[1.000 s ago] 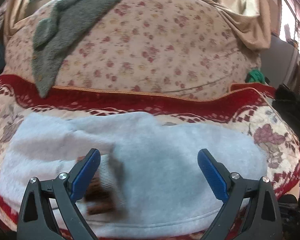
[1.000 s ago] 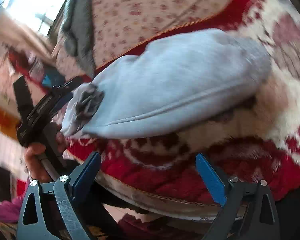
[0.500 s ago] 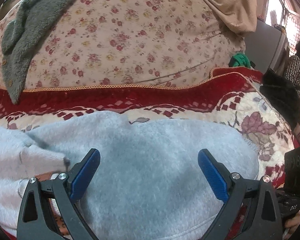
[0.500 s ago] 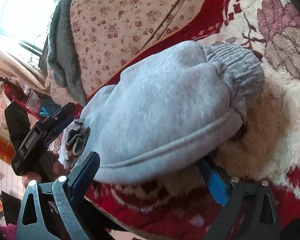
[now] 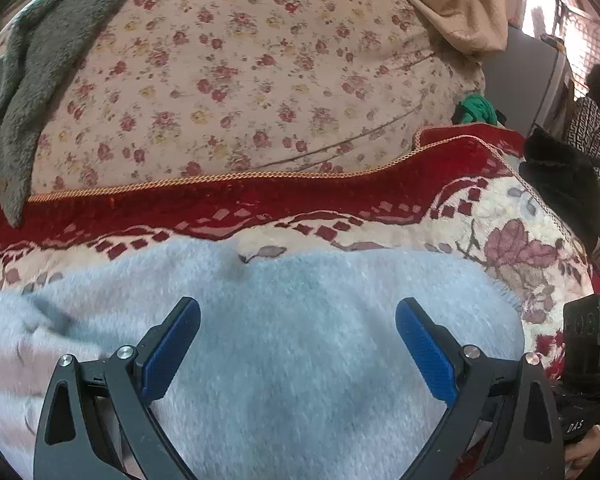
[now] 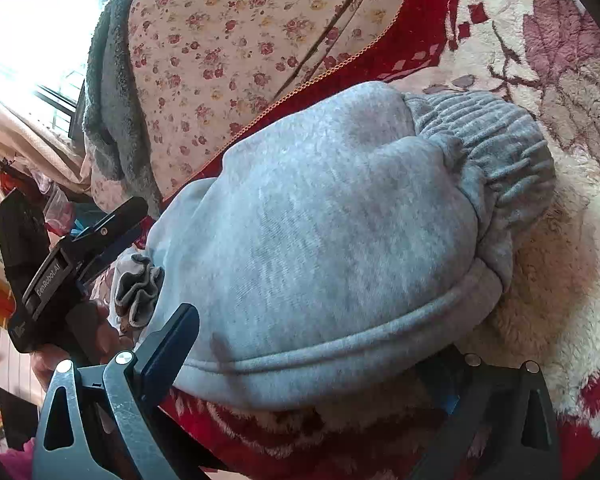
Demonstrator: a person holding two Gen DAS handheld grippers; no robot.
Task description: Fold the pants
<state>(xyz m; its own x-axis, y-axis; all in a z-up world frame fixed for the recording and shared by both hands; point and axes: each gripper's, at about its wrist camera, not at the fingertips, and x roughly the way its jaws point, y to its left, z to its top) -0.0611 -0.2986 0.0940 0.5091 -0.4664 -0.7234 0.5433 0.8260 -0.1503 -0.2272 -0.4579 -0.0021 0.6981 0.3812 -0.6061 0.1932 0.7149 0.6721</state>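
The red and cream floral blanket covered the bed from edge to edge, and behind it rose the big rose-print quilt with a grey fleece throw draped down its left side. On the blanket lay the pants, pale grey fleece, bunched into a thick bundle with the ribbed waistband at the far right end and a crumpled cuff at the left end. The left claw was spread wide and sat low over the middle of the pants, blue pads clear of any fold. The right claw was spread wide too at the bundle's near hem, its left finger against the fabric edge, its right finger tucked out of sight under the hem; whether it touched cloth, I could not tell.
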